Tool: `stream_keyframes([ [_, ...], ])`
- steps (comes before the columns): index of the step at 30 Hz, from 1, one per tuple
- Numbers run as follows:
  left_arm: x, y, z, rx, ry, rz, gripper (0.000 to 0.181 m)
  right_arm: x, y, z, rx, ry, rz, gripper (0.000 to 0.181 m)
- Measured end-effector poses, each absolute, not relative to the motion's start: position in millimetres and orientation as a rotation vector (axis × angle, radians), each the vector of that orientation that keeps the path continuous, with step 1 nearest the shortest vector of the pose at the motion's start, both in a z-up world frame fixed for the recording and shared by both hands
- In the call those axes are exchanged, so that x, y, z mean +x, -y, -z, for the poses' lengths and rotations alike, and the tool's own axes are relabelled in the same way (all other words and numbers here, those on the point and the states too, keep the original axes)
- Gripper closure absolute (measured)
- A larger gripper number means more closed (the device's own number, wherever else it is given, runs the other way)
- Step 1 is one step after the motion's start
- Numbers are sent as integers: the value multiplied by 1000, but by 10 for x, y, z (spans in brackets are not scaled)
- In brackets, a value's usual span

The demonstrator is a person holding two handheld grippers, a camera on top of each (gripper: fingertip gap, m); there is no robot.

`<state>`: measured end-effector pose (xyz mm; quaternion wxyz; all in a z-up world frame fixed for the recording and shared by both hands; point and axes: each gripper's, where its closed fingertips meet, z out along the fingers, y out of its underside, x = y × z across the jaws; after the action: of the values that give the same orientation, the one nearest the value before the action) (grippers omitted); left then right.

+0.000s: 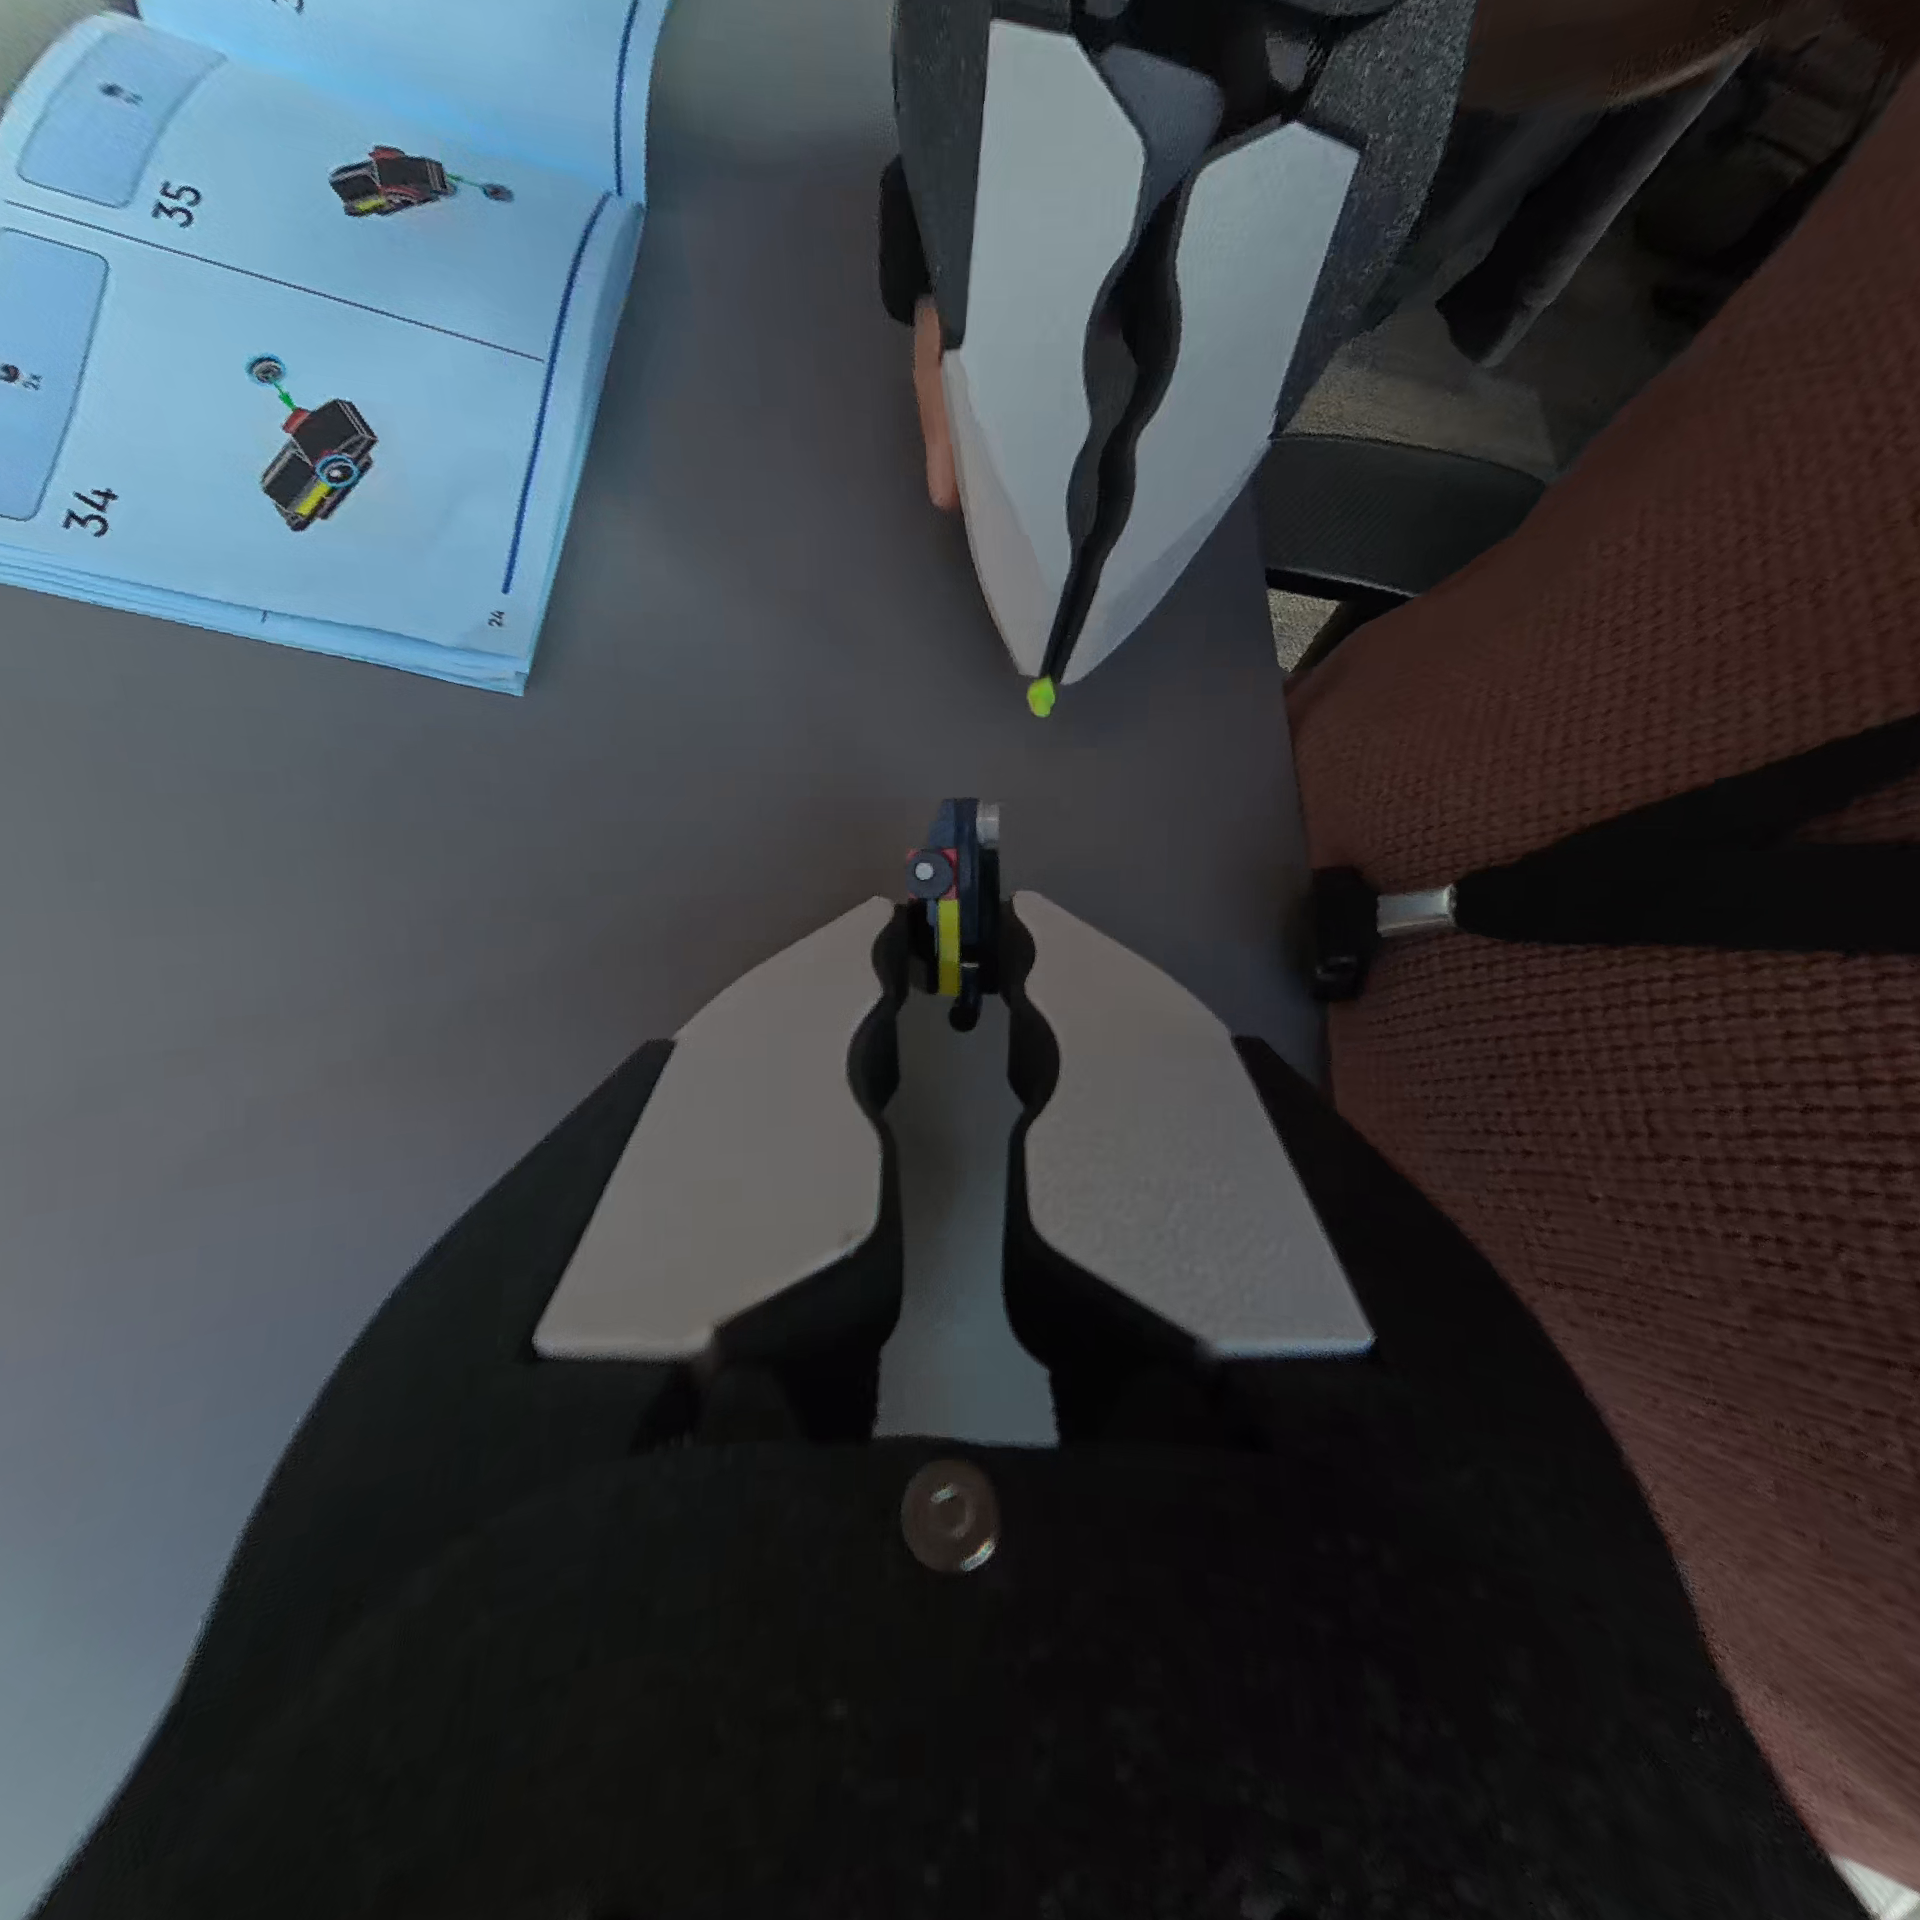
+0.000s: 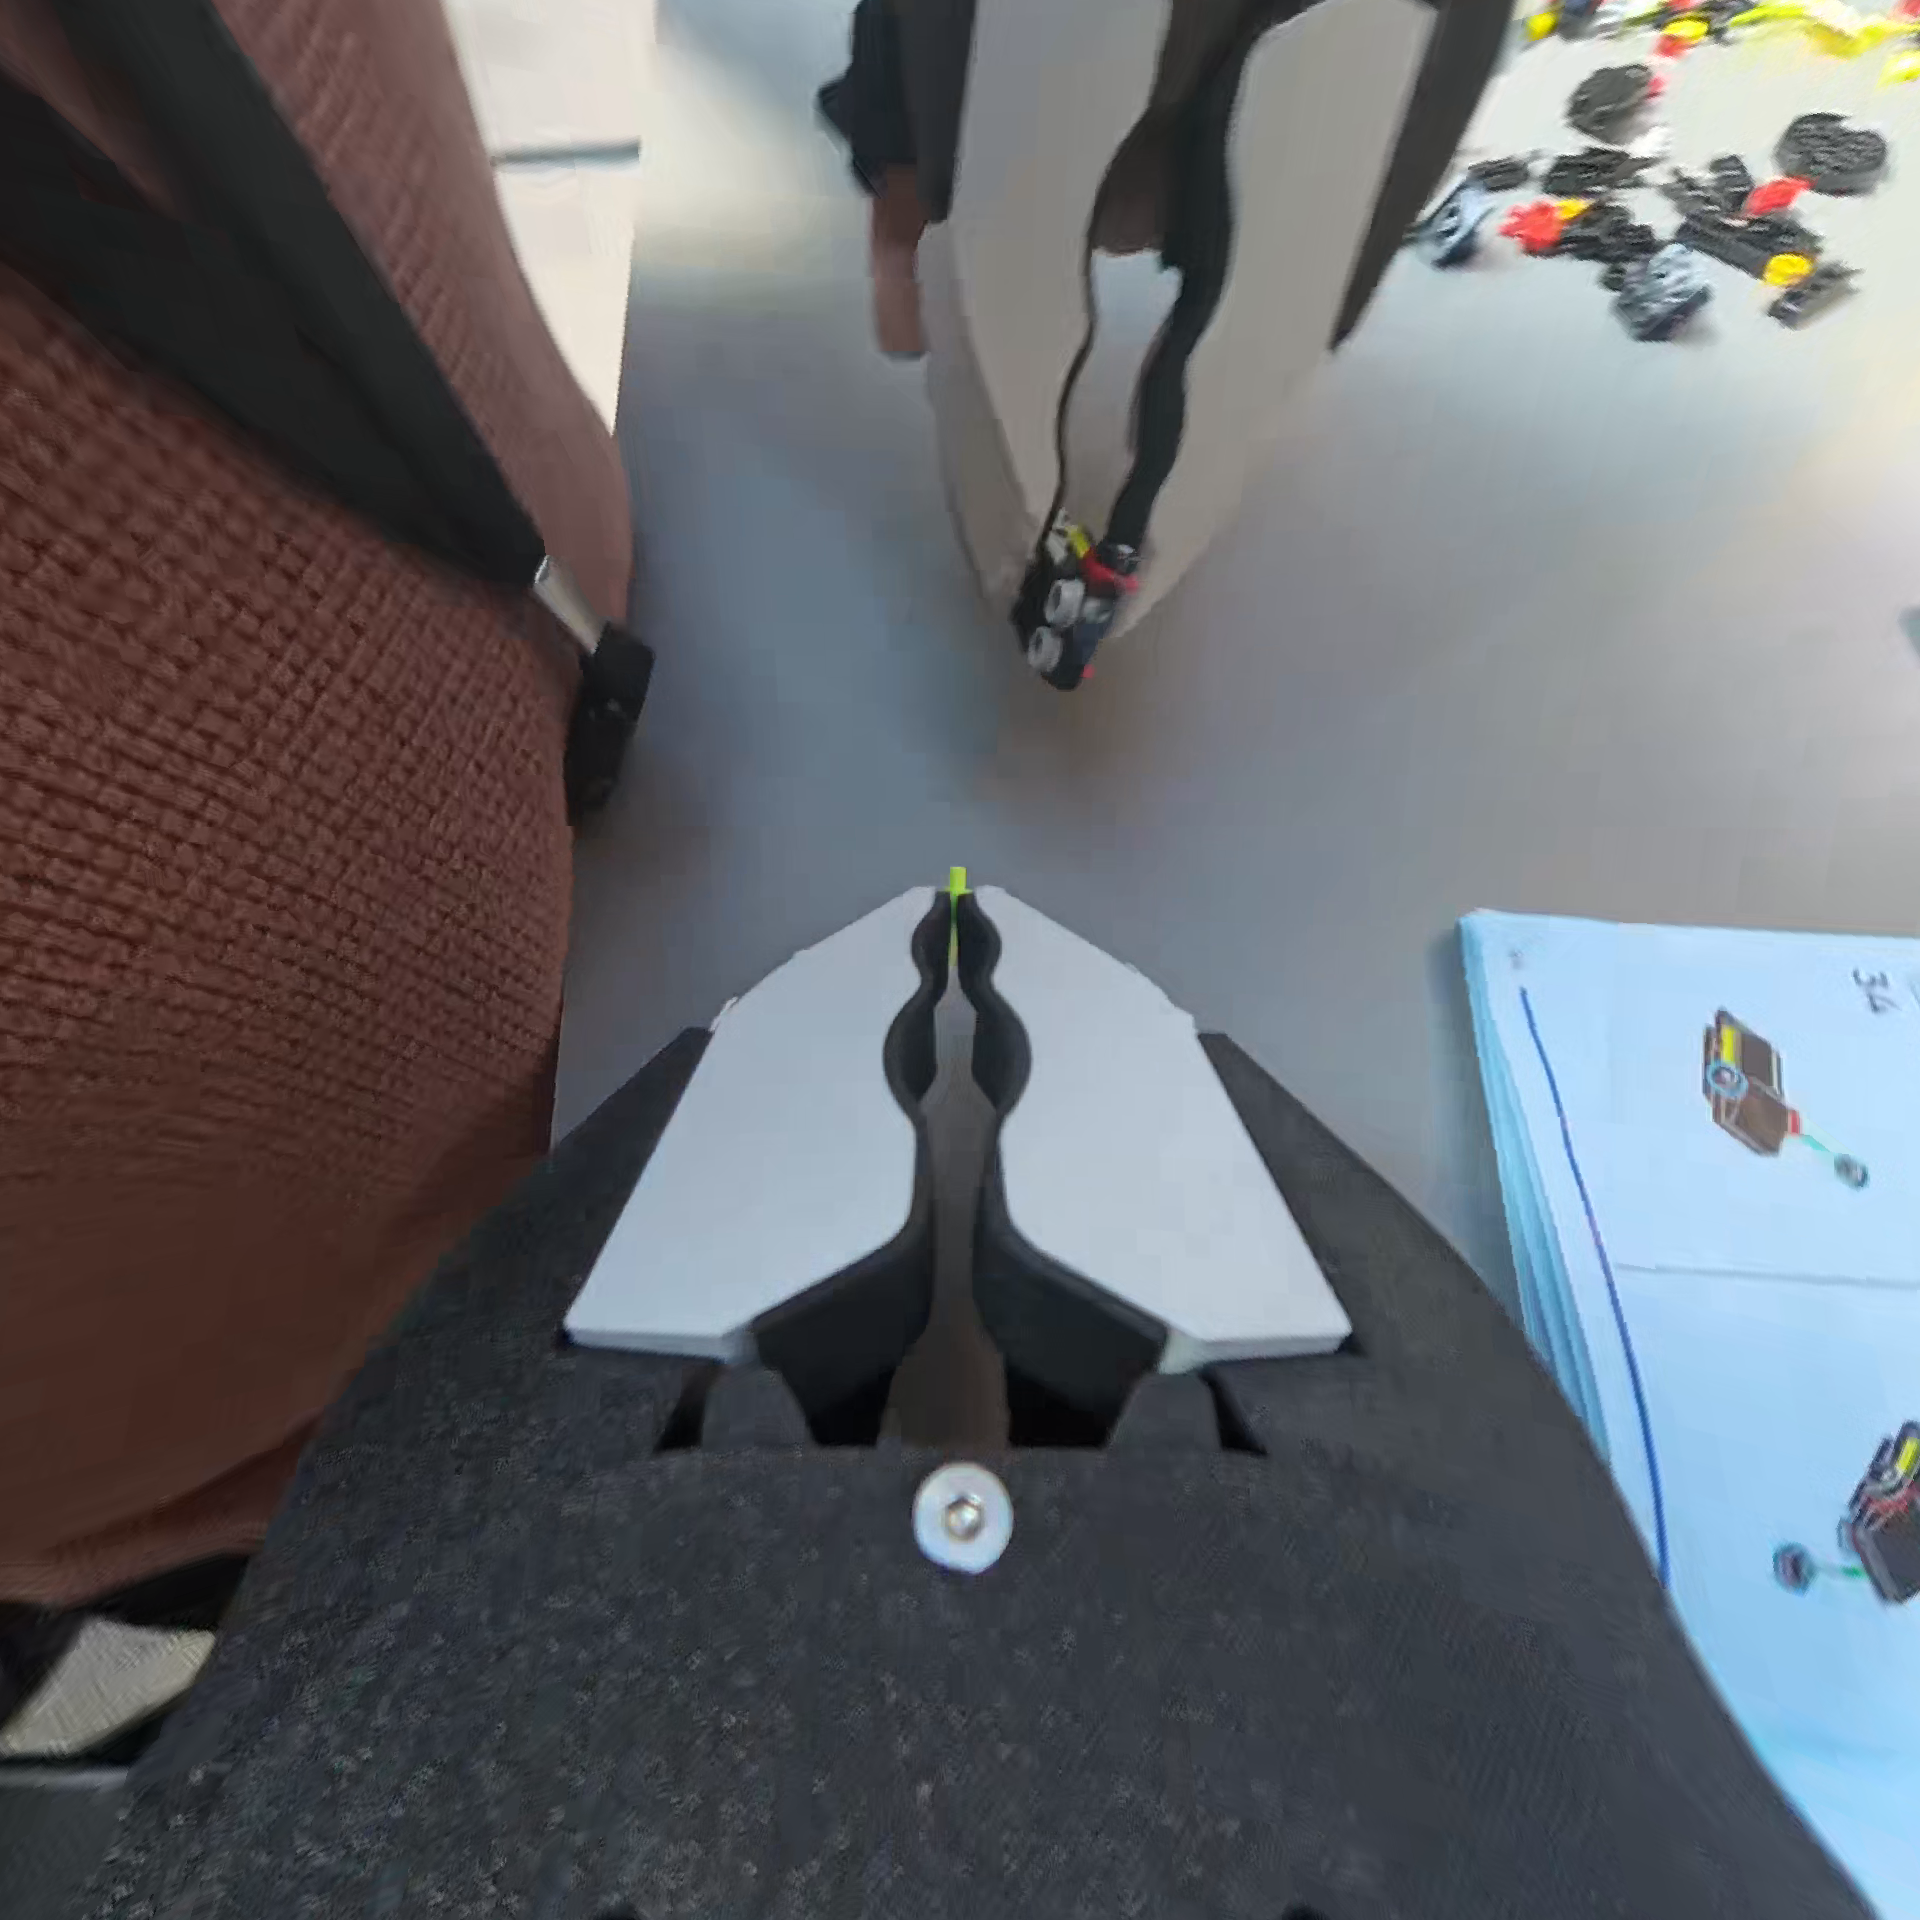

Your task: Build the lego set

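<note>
We see the left gripper (image 1: 954, 904) with its jaws pinching a small black, yellow and red lego assembly (image 1: 954, 914) above the grey counter (image 1: 312, 1039). Just beyond it, the right gripper (image 2: 958, 896) has its jaws pressed on a tiny lime-green piece (image 2: 956, 883). Loose lego parts (image 2: 1662, 208) lie far right; the open instruction booklet (image 1: 312, 312) lies at far left.

Two close wrist views facing each other, sharing grey table (image 1: 727, 790), booklet (image 2: 1704, 1299)

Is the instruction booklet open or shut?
Open: the instruction booklet lies flat on the table, its pages of build diagrams facing up.
</note>
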<state>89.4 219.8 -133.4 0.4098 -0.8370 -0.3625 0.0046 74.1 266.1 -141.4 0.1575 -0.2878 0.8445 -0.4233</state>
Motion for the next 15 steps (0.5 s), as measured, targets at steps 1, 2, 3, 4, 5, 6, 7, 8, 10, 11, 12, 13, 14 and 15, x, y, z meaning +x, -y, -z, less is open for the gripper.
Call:
stream_keyframes([
  [1, 840, -2184, 1327, -2089, 927, -62, 165, 703, -2621, 1329, -682, -2393, 1262, 180],
  [2, 774, -2172, 1307, -2065, 938, -123, 165, 675, -2577, 1226, -539, -2346, 1317, 180],
  [3, 698, -2162, 1272, -2032, 947, -197, 165, 627, -2523, 1138, -387, -2309, 1366, 180],
  [4, 611, -2147, 1220, -1993, 950, -292, 165, 589, -2471, 1058, -243, -2263, 1406, 180],
  [5, 531, -2124, 1169, -1966, 942, -402, 165, 554, -2422, 992, -113, -2219, 1438, 180],
  [6, 456, -2091, 1119, -1949, 923, -528, 165, 524, -2376, 935, -6, -2177, 1467, 180],
  [7, 389, -2058, 1061, -1929, 899, -659, 165, 485, -2328, 891, 99, -2142, 1497, 181],
  [8, 336, -2037, 1005, -1908, 874, -766, 165, 456, -2281, 836, 185, -2093, 1532, 181],
  [10, 256, -2022, 900, -1869, 832, -914, 165, 420, -2189, 753, 331, -1983, 1562, 181],
  [11, 221, -2007, 847, -1852, 816, -971, 165, 400, -2151, 730, 377, -1949, 1574, 181],
  [12, 190, -1979, 801, -1844, 804, -1024, 165, 367, -2123, 709, 410, -1931, 1599, 181],
  [13, 164, -1950, 765, -1844, 789, -1068, 165, 338, -2106, 679, 434, -1911, 1618, 181],
  [14, 144, -1926, 745, -1855, 777, -1094, 165, 301, -2098, 633, 461, -1875, 1639, 181],
  [15, 128, -1907, 736, -1867, 771, -1105, 165, 271, -2094, 596, 478, -1846, 1652, 181],
])
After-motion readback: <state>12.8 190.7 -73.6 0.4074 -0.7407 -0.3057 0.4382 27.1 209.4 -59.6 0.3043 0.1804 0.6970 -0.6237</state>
